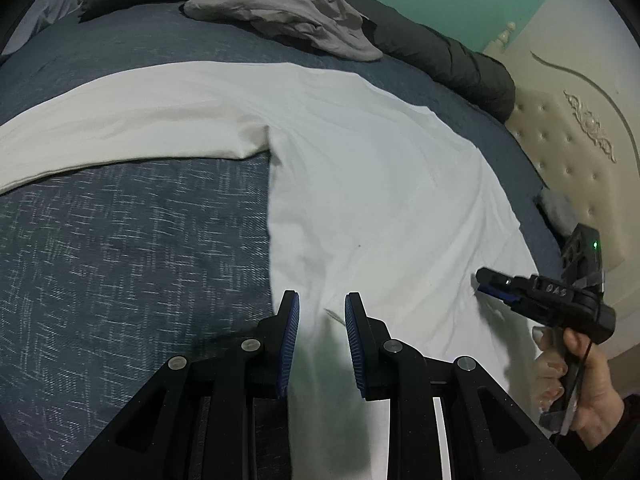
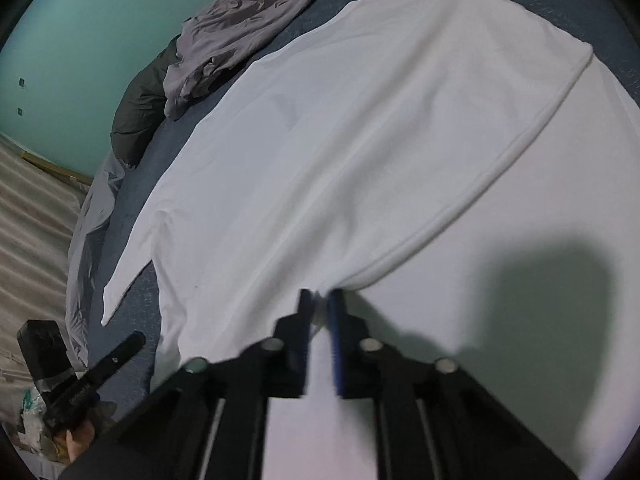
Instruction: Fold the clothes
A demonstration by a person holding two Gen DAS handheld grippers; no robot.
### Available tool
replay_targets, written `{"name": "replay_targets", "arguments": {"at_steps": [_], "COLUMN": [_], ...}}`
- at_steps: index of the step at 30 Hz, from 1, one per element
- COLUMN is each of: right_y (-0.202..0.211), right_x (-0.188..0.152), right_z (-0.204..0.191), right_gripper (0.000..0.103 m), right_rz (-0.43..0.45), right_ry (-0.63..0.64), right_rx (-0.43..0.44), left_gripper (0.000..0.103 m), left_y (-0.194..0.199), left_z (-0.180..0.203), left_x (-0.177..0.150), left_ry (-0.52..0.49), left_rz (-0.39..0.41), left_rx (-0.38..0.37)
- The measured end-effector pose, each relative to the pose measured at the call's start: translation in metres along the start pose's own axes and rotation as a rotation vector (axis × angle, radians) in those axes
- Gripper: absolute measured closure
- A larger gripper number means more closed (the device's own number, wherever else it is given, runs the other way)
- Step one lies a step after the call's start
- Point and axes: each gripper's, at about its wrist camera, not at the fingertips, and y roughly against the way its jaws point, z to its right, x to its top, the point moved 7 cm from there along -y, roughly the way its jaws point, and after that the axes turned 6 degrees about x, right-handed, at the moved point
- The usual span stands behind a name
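A white long-sleeved shirt [image 1: 360, 184] lies spread on the blue bedspread [image 1: 120, 260], with one sleeve [image 1: 120, 132] stretched out to the left. My left gripper [image 1: 322, 300] hovers over the shirt's near left edge, its jaws apart and nothing pinched between the pads. In the right wrist view the left gripper [image 2: 134, 340] shows at the lower left beside the shirt [image 2: 340, 140]. A hand holds my right gripper [image 1: 482, 280] at the shirt's right edge, where the cloth wrinkles at its tip. In its own view the right gripper [image 2: 320, 294] is shut on the end of a folded hem [image 2: 520, 140].
A crumpled grey-purple garment [image 1: 288, 12] lies at the far side of the bed, partly on a dark rolled duvet [image 1: 460, 60]. A cream tufted headboard [image 1: 568, 152] bounds the bed on the right. A teal wall [image 2: 80, 40] stands behind.
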Motion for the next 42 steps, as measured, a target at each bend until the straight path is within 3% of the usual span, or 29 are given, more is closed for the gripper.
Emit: {"name": "replay_targets", "arguments": {"at_steps": [12,19,26,32,39,42], "right_y": [0.014,0.034,0.001,-0.042,-0.037,-0.018], "right_x": [-0.016,-0.022,-0.048,-0.094,-0.103,-0.090], "right_z": [0.018,0.001,-0.055,-0.070,-0.082,-0.085], "right_gripper": [0.101,0.099,0.099,0.098,0.096,0.095], "right_rz": [0.003,0.046,-0.036,-0.151,-0.159,-0.107], "right_ry": [-0.050,0.017,0.122,0.155,0.176,0.199], "right_rx": [-0.108,-0.132,-0.009,0.014,0.096,0.112], "left_gripper": [0.077,0.077,0.077,0.077,0.077,0.077], "left_y": [0.001,0.001,0.002,0.004,0.007,0.009], "left_z": [0.001,-0.005,-0.011,-0.018,-0.024,-0.028], "left_x": [0.005,0.005,0.005,0.003,0.001,0.002], "left_ry": [0.006,0.010,0.022,0.037,0.042,0.052], "left_rz": [0.008,0.003,0.006,0.005,0.005,0.011], "left_rx": [-0.014,-0.013,-0.011,-0.012,-0.009,-0.010]}}
